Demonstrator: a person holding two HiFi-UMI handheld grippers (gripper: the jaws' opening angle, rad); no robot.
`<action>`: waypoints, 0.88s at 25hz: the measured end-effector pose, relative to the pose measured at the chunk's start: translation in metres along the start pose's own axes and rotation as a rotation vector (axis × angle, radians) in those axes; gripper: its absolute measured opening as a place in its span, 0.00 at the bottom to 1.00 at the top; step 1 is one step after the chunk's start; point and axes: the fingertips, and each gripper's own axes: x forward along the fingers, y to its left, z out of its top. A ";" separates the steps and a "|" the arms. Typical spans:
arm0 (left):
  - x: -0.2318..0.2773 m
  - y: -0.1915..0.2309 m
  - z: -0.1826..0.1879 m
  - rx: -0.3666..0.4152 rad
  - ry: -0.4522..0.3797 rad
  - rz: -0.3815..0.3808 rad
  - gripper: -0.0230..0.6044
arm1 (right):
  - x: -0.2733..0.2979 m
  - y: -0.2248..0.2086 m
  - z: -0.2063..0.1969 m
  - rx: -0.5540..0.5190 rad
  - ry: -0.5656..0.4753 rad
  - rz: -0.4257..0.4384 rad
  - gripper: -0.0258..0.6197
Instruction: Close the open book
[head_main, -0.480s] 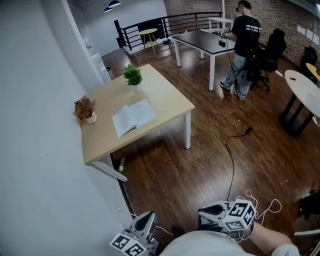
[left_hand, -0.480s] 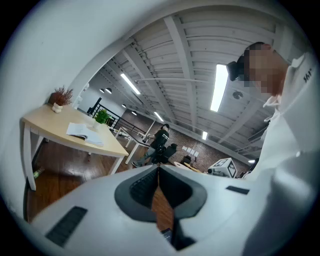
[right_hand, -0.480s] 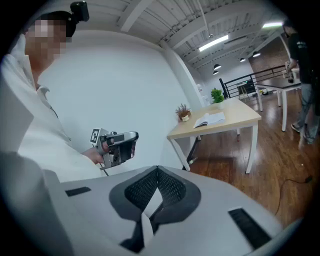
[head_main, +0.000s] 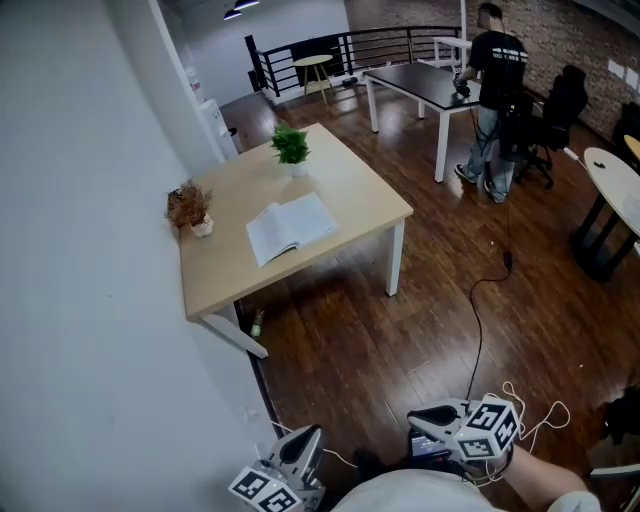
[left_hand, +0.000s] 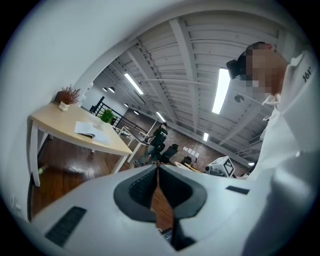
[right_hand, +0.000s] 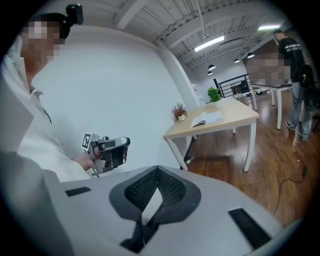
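The left gripper (head_main: 303, 443) and right gripper (head_main: 425, 417) are held low, close to the person's body at the near edge, and both point toward the far left. Each has its jaws pressed together at the tips, gripping nothing.

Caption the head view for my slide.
Open book on the table; left gripper and right gripper, both shut, held low, far away.

Pale grey left claw (left_hand: 157, 168) and right claw (right_hand: 157, 169) bear black-and-white marker cubes (head_main: 490, 428).
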 end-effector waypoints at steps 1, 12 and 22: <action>-0.004 0.001 0.000 -0.001 -0.002 0.000 0.03 | 0.002 0.003 0.000 -0.001 -0.002 -0.004 0.04; -0.030 0.017 -0.009 -0.023 0.012 -0.002 0.03 | 0.022 0.012 0.002 -0.010 -0.014 -0.052 0.04; -0.005 0.032 -0.001 -0.032 0.017 0.014 0.03 | 0.038 -0.022 0.021 -0.017 -0.018 -0.047 0.04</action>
